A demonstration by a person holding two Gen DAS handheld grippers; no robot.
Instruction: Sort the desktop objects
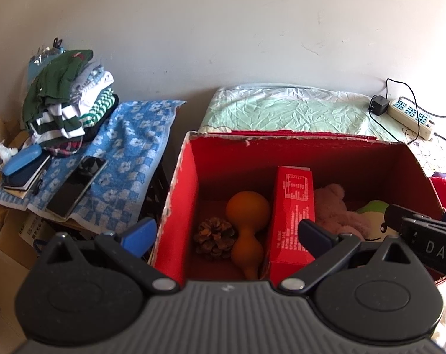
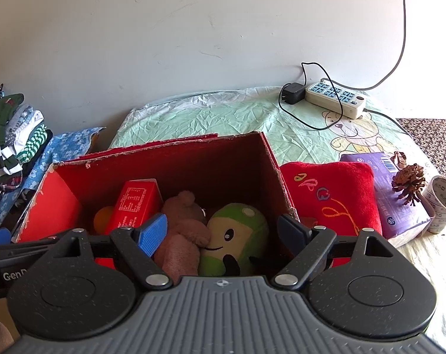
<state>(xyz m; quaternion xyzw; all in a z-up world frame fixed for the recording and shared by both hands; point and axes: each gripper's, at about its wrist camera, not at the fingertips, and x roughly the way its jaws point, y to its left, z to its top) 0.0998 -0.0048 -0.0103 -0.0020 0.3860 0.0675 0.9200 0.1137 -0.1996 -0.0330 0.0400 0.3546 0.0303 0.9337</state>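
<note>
My left gripper (image 1: 227, 234) hangs over the near edge of the red box (image 1: 178, 194) with its jaws spread wide and nothing between them; the blue pad (image 1: 140, 236) sits at about 9 o'clock, outside the box's left wall, and the dark one at 3 o'clock over the box interior. I see it touching nothing. Inside the box from this view: a pine cone (image 1: 214, 237) on the floor at 6 o'clock, an orange gourd-shaped toy (image 1: 246, 224) just beside it to the right, a red carton (image 1: 292, 215) standing upright against the gourd, and a pink plush (image 1: 335, 209) beyond the carton at 3 o'clock.

My right gripper (image 2: 223, 231) is likewise wide open and empty, hovering above the box's right half. Below its jaws lie the pink plush and a green plush (image 2: 236, 236), pressed together; I cannot tell whether the fingers brush them.

Outside the box at 3 o'clock in the right wrist view sit a red cushion (image 2: 332, 194), a purple packet (image 2: 397, 200) with a second pine cone (image 2: 407, 181) on it, and a tape roll (image 2: 441, 203). A power strip (image 2: 335, 98) lies at 1 o'clock on the green sheet (image 2: 223, 118). Folded clothes (image 1: 66, 100) are stacked at 10 o'clock in the left view.
</note>
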